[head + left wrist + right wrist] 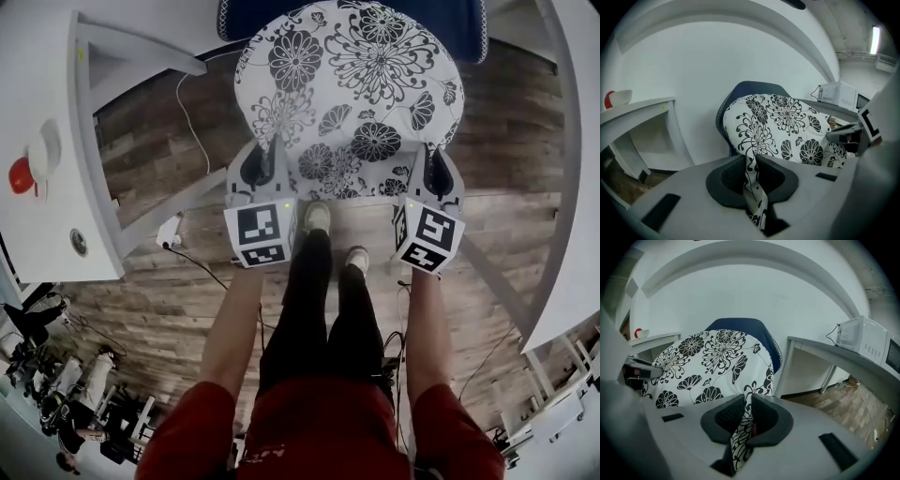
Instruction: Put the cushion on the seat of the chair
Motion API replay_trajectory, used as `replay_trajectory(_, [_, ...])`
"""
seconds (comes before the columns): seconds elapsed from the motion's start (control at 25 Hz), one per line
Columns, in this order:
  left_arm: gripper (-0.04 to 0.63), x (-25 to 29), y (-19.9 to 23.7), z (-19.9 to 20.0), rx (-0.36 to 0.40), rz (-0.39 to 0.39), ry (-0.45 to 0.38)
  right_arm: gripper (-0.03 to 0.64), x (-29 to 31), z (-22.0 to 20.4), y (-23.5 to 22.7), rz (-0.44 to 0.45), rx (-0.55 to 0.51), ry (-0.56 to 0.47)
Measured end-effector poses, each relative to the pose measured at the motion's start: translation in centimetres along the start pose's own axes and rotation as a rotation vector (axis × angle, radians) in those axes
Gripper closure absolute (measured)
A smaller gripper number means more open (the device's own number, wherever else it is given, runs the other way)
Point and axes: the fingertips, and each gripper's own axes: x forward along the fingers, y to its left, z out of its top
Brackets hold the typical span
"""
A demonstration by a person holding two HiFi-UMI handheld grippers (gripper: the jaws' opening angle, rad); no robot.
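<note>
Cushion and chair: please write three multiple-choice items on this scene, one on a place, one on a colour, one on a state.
1. Where is the cushion?
A on the floor
B in front of the blue back of the chair
C on the desk

2. What is its pattern?
A black flowers on white
B red stripes
C plain blue

3. How are the left gripper and the right gripper?
A both open
B one open
C both shut on the cushion's edge

Key:
1. B, the blue back shows just behind it.
2. A, every view shows the flowers.
3. C, each pair of jaws pinches fabric.
</note>
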Motion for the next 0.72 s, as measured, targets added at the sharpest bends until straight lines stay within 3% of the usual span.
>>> replay_trajectory(0.12, [0.540,-1.2,0.6,1.9,0.077,0.097,-0.144,0.557,0.9,0.8,0.5,0.053,0.035,-0.169])
replay_trajectory(0.28, [0.540,-2.7,-0.2,1.4,0.086,0.101,-0.120,0.557,-1.0,0.2,0.1,0.065,0.027,-0.140])
replay_trajectory(0.72, [0.540,1.1,0.6,0.0,0.110,0.100,-0.063,0.557,2.6,-1.2,0.0,0.042,0.026,-0.092])
